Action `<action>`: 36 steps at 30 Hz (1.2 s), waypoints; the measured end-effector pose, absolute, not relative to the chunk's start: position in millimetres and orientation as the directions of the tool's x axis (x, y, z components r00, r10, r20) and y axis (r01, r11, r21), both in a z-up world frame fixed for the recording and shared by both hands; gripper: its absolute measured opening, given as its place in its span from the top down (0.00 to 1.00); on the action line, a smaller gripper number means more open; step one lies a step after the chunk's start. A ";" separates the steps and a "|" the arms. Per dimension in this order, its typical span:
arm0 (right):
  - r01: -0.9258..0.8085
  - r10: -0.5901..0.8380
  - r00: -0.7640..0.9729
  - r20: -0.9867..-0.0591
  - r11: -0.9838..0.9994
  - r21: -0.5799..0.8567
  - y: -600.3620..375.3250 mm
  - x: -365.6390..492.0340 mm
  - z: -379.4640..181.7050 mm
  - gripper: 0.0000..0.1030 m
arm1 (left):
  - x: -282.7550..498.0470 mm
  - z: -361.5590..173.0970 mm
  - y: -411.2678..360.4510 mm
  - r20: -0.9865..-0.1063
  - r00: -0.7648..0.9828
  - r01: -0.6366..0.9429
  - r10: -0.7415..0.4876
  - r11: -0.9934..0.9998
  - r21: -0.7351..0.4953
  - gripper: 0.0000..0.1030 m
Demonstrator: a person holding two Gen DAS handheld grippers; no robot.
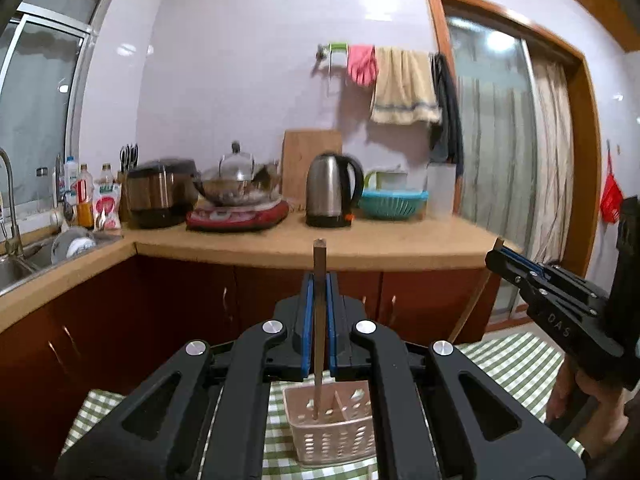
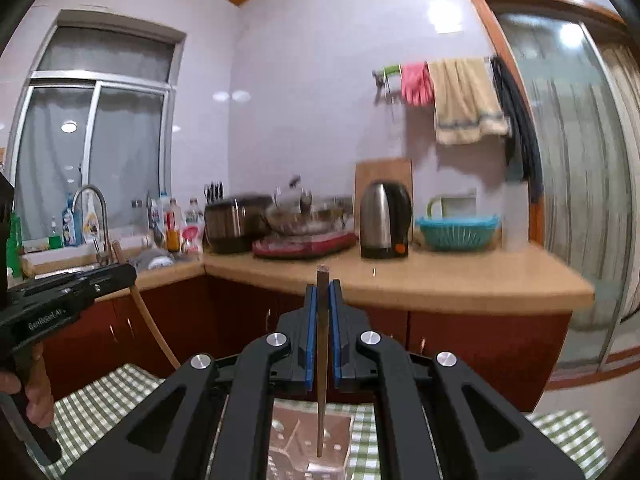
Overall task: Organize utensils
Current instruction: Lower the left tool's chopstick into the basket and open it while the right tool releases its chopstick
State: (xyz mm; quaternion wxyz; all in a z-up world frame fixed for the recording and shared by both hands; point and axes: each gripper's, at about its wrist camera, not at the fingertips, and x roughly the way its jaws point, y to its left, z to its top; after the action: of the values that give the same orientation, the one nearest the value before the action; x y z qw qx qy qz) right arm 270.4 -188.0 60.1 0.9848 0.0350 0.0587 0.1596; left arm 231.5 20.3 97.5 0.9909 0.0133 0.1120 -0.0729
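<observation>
While clamped upright in both grippers' blue pads, brown wooden chopsticks (image 1: 319,320) (image 2: 322,344) hung tip-down over pale perforated plastic holder (image 1: 332,428); left gripper (image 1: 319,292) nearer; right gripper (image 2: 322,300) alongside.

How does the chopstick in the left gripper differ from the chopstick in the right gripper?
The chopstick in the left gripper looks lighter brown; the chopstick in the right gripper looks darker. The left one's lower tip hangs over the left compartment of the utensil basket; the right one's tip hangs over the basket's right side. Both stand nearly upright, clamped between shut jaws, with their square top ends above the pads.
</observation>
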 end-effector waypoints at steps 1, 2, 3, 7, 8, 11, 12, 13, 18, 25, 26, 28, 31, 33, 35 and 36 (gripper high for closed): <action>-0.311 0.320 0.940 -0.121 0.946 0.091 -186.6 273.5 53.0 0.93 | 238.5 87.8 20.4 -0.249 0.958 0.148 -0.143 0.989 -0.001 0.94; -0.311 0.322 0.936 -0.143 0.946 0.093 -184.6 277.7 44.2 0.93 | 244.4 80.7 21.9 -0.268 0.952 0.149 -0.146 0.989 -0.011 0.94; -0.311 0.323 0.934 -0.154 0.946 0.094 -183.8 280.1 40.0 0.93 | 251.4 70.3 23.1 -0.294 0.944 0.148 -0.149 0.989 -0.025 0.94; -0.310 0.325 0.925 -0.199 0.945 0.102 -182.9 287.7 23.6 0.93 | 265.6 39.4 29.9 -0.363 0.921 0.141 -0.145 0.989 -0.040 0.94; -0.308 0.323 0.923 -0.208 0.946 0.102 -183.1 289.1 21.2 0.93 | 266.7 34.2 31.9 -0.368 0.919 0.135 -0.142 0.990 -0.043 0.93; -0.291 0.306 0.929 -0.210 0.952 0.098 -184.6 288.3 18.2 0.93 | 266.4 26.6 37.5 -0.378 0.916 0.126 -0.138 0.990 -0.055 0.70; -0.291 0.306 0.928 -0.212 0.952 0.099 -184.8 288.2 19.1 0.93 | 264.6 26.0 39.6 -0.372 0.919 0.120 -0.134 0.991 -0.061 0.54; -0.290 0.304 0.928 -0.216 0.952 0.097 -184.7 287.1 19.4 0.88 | 263.3 26.0 41.4 -0.364 0.921 0.118 -0.135 0.991 -0.069 0.47; -0.258 0.266 0.944 -0.195 0.964 0.064 -185.5 275.1 23.5 0.51 | 254.3 30.1 43.8 -0.345 0.932 0.091 -0.107 0.994 -0.063 0.31; -0.230 0.232 0.959 -0.165 0.973 0.031 -194.6 252.8 38.4 0.37 | 229.1 41.6 46.1 -0.300 0.953 0.039 -0.040 0.999 -0.011 0.19; -0.228 0.230 0.960 -0.162 0.973 0.032 -196.4 250.2 40.5 0.37 | 221.7 43.4 46.3 -0.291 0.956 0.030 -0.028 1.000 0.000 0.18; -0.227 0.230 0.961 -0.156 0.973 0.036 -201.2 240.0 44.6 0.37 | 208.9 45.1 46.3 -0.279 0.960 0.020 -0.016 1.000 0.013 0.17; -0.227 0.231 0.960 -0.156 0.973 0.041 -207.5 220.6 46.0 0.37 | 187.4 44.0 46.9 -0.275 0.961 0.017 -0.011 1.000 0.020 0.17; -0.233 0.238 0.957 -0.163 0.971 0.048 -211.2 205.7 42.7 0.37 | 172.9 40.4 47.5 -0.278 0.960 0.014 -0.008 1.000 0.018 0.17; -0.237 0.241 0.954 -0.178 0.970 0.046 -213.0 192.4 37.3 0.37 | 160.6 35.6 46.4 -0.285 0.959 0.011 -0.007 1.000 0.013 0.17; -0.238 0.242 0.952 -0.186 0.970 0.046 -214.0 183.0 32.8 0.37 | 152.5 31.0 46.0 -0.291 0.957 0.010 -0.007 1.000 0.011 0.17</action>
State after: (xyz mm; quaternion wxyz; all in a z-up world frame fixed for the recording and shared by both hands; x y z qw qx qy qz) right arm 183.0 -214.0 32.8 0.9879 0.0113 0.0957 0.1213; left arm 152.5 46.0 31.0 0.9891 0.0062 0.1473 -0.0042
